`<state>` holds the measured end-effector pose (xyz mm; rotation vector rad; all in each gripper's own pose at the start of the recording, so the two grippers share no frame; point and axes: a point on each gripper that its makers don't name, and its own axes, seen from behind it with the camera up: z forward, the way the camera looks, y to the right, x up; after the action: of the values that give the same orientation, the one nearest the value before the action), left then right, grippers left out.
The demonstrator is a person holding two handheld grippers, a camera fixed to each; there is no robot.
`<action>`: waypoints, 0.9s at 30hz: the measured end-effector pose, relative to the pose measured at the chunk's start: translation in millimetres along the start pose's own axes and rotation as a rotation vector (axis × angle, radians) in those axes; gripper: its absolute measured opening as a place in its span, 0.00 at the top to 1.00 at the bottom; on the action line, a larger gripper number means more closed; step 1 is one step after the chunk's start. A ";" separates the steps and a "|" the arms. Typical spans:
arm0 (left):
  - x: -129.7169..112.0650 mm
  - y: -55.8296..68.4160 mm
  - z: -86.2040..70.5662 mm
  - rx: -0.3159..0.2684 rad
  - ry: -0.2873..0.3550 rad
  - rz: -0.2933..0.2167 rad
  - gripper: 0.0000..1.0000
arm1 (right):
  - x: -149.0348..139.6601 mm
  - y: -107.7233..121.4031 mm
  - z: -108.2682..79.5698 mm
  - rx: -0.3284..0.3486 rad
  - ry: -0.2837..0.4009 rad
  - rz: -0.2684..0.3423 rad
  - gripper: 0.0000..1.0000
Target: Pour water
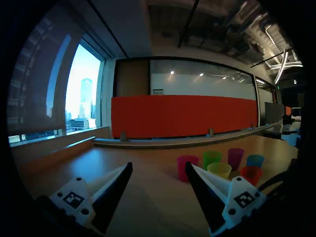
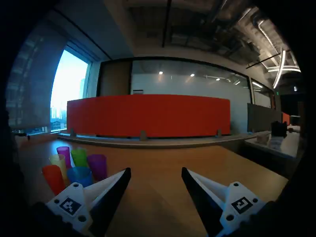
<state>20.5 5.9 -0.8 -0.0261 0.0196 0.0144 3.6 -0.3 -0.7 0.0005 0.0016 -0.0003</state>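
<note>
Several coloured plastic cups stand in a cluster on the wooden table (image 1: 158, 205). In the left gripper view they sit ahead and to the right: a pink cup (image 1: 187, 168), green cup (image 1: 212, 158), yellow cup (image 1: 219, 170), purple cup (image 1: 236, 157), blue cup (image 1: 255, 160) and red cup (image 1: 251, 174). My left gripper (image 1: 158, 165) is open and holds nothing, its right finger just in front of the pink cup. In the right gripper view the cluster lies to the left: red cup (image 2: 53, 178), blue cup (image 2: 80, 175), purple cup (image 2: 97, 166). My right gripper (image 2: 156, 170) is open with nothing in it.
A red partition panel (image 2: 150, 114) runs along the table's far edge, with a glass wall behind. A bright window (image 1: 83, 102) and a wooden ledge are on the left. A neighbouring desk with dark objects (image 2: 278, 136) stands to the right, past the table's edge.
</note>
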 end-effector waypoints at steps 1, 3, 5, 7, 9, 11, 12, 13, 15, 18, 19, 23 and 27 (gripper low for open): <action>4.6 0.9 0.4 -0.006 0.002 0.002 0.01 | 5.3 -0.5 -1.0 0.001 0.002 0.000 0.01; 13.2 2.3 1.4 -0.015 0.005 0.006 0.01 | 15.4 -1.4 -2.2 0.003 0.006 -0.001 0.01; 23.2 3.5 2.8 -0.026 0.005 0.008 0.01 | 27.5 -2.5 -2.7 0.008 0.011 -0.002 0.01; 35.1 3.5 5.0 -0.035 0.008 0.008 0.01 | 40.3 -3.2 -2.3 0.014 0.009 -0.003 0.01; 47.0 3.4 7.4 -0.045 0.013 0.008 0.01 | 52.4 -3.4 -1.4 0.019 0.006 -0.002 0.01; 60.7 3.5 10.1 -0.059 0.019 0.007 0.01 | 65.5 -3.0 0.3 0.022 0.002 -0.001 0.01; 67.4 3.6 11.5 -0.065 0.022 0.008 0.01 | 72.2 -2.6 1.2 0.022 0.002 0.000 0.01; 75.0 3.6 13.0 -0.072 0.024 0.010 0.01 | 79.9 -2.1 2.2 0.023 0.002 0.001 0.01; 88.1 4.0 15.6 -0.084 0.028 0.011 0.01 | 93.5 -1.3 4.0 0.025 0.004 0.002 0.01; 106.9 5.3 19.5 -0.103 0.029 0.007 0.01 | 113.6 -0.2 6.5 0.031 0.010 -0.004 0.01; 112.8 6.1 20.8 -0.110 0.027 0.003 0.01 | 120.1 0.3 7.4 0.030 0.012 -0.006 0.01; 131.9 8.5 25.7 -0.141 0.016 -0.008 0.01 | 142.2 -0.2 10.3 0.036 0.014 -0.010 0.01; 146.3 12.2 30.3 -0.174 -0.010 -0.004 0.01 | 164.6 -3.4 12.8 0.051 0.017 -0.003 0.01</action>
<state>167.2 20.9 26.3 -0.2000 0.0083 0.0119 168.2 -3.8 11.8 0.0516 0.0183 -0.0031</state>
